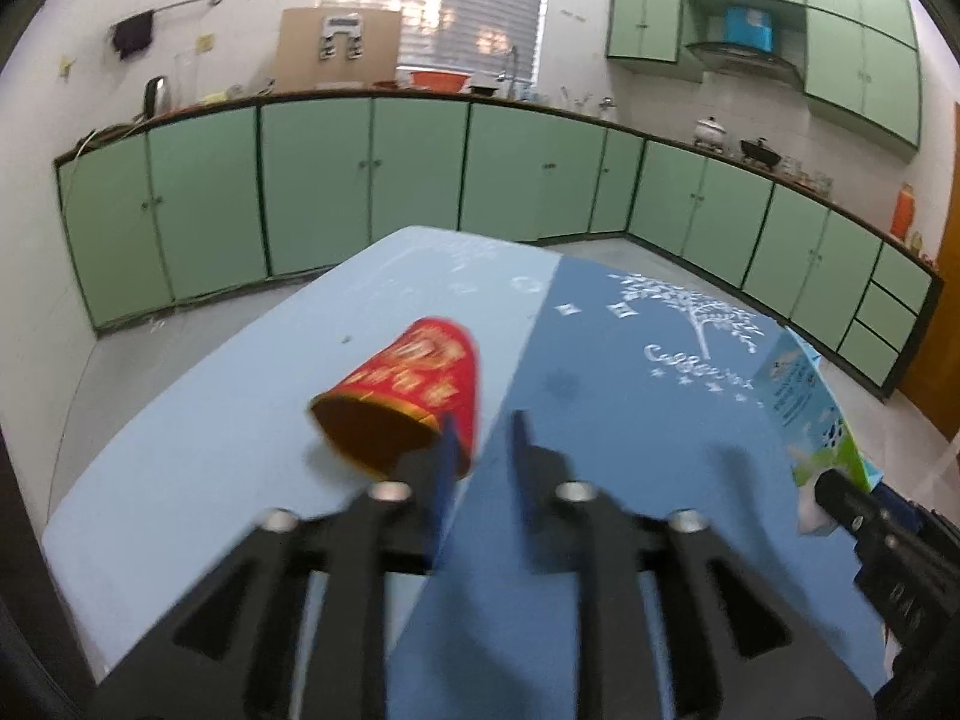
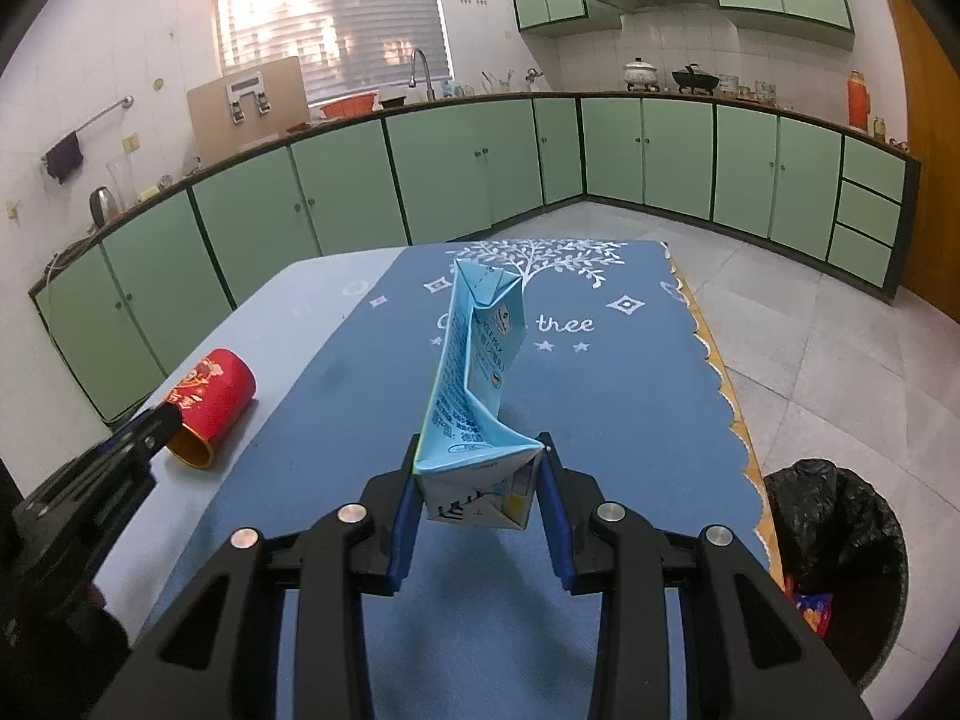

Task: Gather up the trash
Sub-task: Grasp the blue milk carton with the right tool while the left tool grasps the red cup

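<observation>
A red paper cup (image 1: 402, 396) lies on its side on the light blue half of the table, its mouth towards me. My left gripper (image 1: 485, 441) is open just right of the cup's rim; its left finger overlaps the rim edge and nothing sits squarely between the jaws. In the right wrist view the same cup (image 2: 210, 402) shows at the far left, with the left gripper (image 2: 157, 423) at its mouth. My right gripper (image 2: 480, 465) is shut on the base of a crushed blue milk carton (image 2: 474, 372), held above the dark blue cloth and pointing away from me.
A round bin lined with a black bag (image 2: 834, 540) stands on the floor off the table's right edge, a colourful wrapper inside. The dark blue cloth (image 2: 630, 420) has a scalloped right edge. Green cabinets (image 2: 480, 168) line the far walls, with tiled floor between.
</observation>
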